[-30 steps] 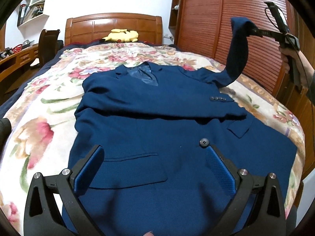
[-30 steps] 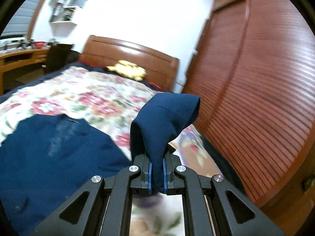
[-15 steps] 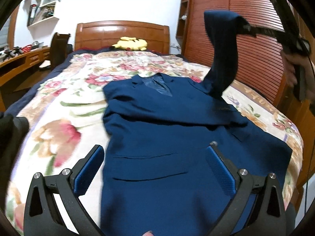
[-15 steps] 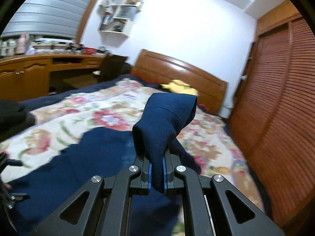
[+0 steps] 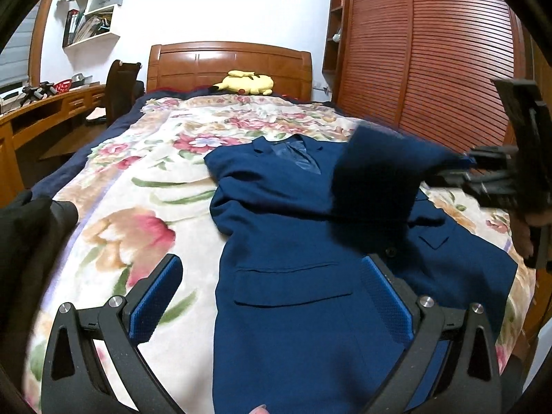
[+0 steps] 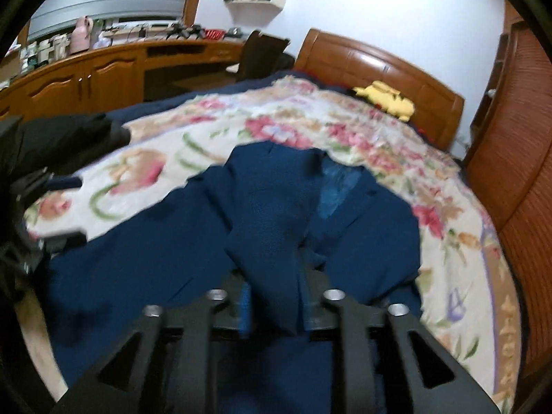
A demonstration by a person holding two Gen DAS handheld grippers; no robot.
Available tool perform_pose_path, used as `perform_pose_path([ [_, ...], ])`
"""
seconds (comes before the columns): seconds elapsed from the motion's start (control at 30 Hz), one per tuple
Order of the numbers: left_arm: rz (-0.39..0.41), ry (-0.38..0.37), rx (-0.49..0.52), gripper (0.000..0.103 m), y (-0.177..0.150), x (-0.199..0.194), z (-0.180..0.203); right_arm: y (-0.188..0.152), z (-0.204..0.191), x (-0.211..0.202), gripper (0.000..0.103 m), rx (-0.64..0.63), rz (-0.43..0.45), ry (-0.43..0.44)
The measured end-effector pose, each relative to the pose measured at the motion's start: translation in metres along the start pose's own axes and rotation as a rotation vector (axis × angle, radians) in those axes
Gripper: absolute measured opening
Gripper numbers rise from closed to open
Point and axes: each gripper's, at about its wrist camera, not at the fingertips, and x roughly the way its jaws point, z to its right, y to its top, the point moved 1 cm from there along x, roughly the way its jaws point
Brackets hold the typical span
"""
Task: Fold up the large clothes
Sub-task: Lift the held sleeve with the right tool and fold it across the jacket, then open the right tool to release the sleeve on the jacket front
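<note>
My left gripper [image 5: 270, 296] hovers with its blue-padded jaws spread wide and empty over the near hem of the navy-blue woven suit jacket [image 5: 293, 276], which lies face up on the floral quilted bedspread [image 5: 138, 186], collar toward the far wooden headboard [image 5: 229, 65]. To the right, my right gripper [image 6: 276, 296] has just been opening its jaws, with the jacket's dark blue sleeve [image 6: 272, 241] loose between the parted pads above the chest. I judge the sleeve may drop bunched or crooked, since nothing pins the jacket and the release looks hurried.
</note>
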Motion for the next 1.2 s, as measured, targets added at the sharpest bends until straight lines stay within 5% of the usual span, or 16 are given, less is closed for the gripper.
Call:
perform_pose_path([
  [0.33,-0.003,0.015,0.021,0.103,-0.004,0.001,0.003,0.000,0.002,-0.001,0.050,0.012,-0.064,-0.040],
  [0.83,-0.024,0.007,0.057,0.103,-0.012,-0.003,0.015,-0.038,0.005,0.046,0.050,0.268,-0.129,-0.105],
  [1.2,-0.040,-0.033,0.087,0.103,-0.013,-0.025,0.038,-0.047,-0.003,0.017,0.050,0.365,-0.103,-0.165],
])
